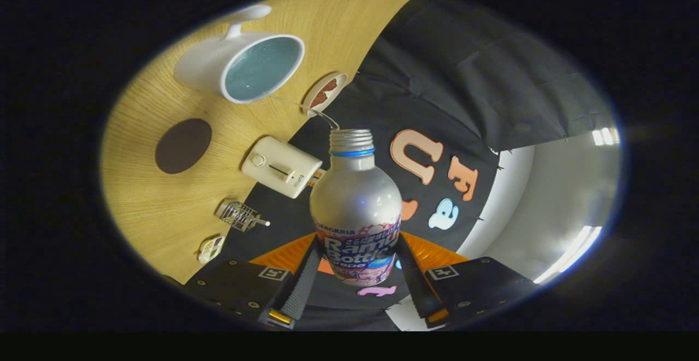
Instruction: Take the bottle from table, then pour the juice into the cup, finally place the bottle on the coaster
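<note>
Here the wooden table [164, 208] carries a dark coaster [183, 146], a white cup [240, 66] and a toaster [281, 166] at its edge; the gripper [357, 284] pinches a tilted silver bottle [356, 202].

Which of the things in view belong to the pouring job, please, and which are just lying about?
Part of the job:
- bottle, uncapped, gripped between the gripper fingers
- white cup on the table
- dark round coaster

Just lying about:
- cream toaster
- small dish near the cup
- wire rack
- small tray beside it
</note>
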Tool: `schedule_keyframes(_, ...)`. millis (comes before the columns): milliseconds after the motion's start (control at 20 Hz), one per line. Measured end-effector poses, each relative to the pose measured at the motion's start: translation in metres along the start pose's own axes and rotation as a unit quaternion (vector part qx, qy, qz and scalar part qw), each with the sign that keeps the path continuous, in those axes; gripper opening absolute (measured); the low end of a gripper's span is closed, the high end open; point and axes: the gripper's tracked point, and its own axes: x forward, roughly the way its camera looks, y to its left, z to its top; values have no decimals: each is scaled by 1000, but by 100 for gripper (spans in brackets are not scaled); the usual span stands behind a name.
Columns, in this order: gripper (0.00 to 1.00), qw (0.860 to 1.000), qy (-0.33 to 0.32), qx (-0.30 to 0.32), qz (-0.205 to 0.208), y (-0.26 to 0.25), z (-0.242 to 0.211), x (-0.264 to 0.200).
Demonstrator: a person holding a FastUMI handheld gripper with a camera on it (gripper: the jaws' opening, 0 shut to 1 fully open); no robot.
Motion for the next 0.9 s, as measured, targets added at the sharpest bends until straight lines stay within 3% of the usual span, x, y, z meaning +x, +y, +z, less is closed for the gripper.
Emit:
schedule_keyframes(550,77,998,-17,47,44,40,29,-8)
schedule_keyframes(700,77,992,-18,97,77,59,39,-11)
schedule_keyframes(900,77,974,-10,190,121,81,45,-20)
